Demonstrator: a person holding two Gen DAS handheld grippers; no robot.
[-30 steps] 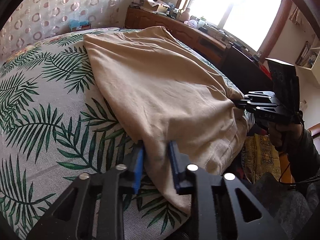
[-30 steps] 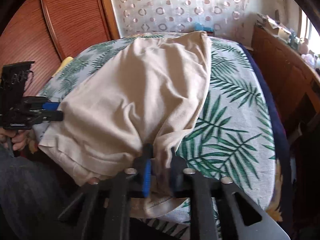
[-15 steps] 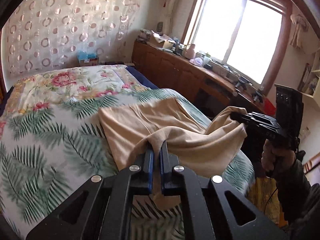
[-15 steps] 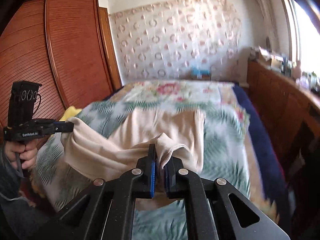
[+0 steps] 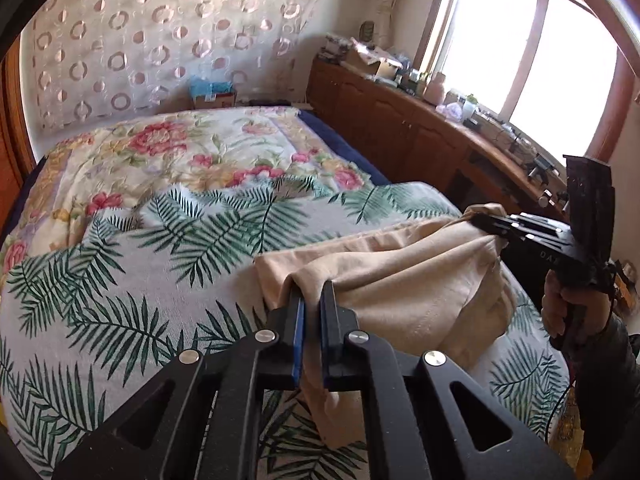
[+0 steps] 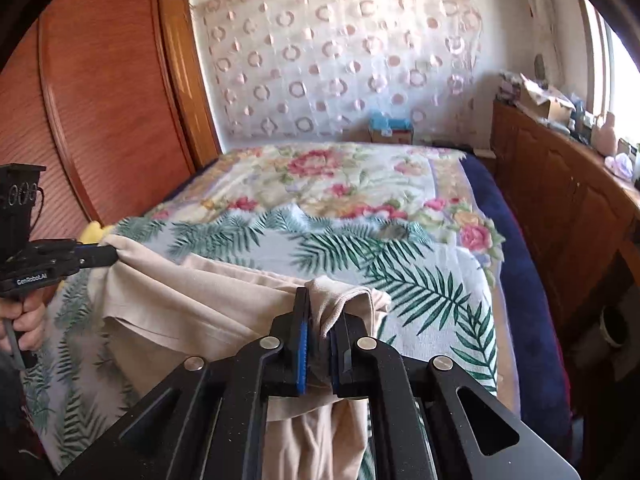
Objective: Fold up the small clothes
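A beige garment [image 5: 400, 280] hangs stretched between both grippers over the near end of the bed. In the left wrist view my left gripper [image 5: 312, 294] is shut on one bunched corner, with cloth trailing down between the blue pads. The right gripper [image 5: 486, 222] at the right edge pinches the opposite corner, held by a hand [image 5: 568, 312]. The right wrist view has my right gripper [image 6: 320, 300] shut on a folded corner of the garment [image 6: 192, 304]. There the left gripper [image 6: 110, 255] clamps the far corner at the left edge. The cloth sags between them onto the bed.
The bed has a palm-leaf cover [image 5: 120, 280] near me and a floral quilt [image 5: 168, 148] beyond. A wooden cabinet [image 5: 400, 120] with clutter runs under the window along the right. A wooden wardrobe [image 6: 100, 100] stands to the left, and a patterned curtain [image 6: 340, 60] hangs behind.
Both grippers have drawn back and risen, dragging the garment from lying spread along the bed to the near end. The left jaws, slightly apart before, have closed on the cloth.
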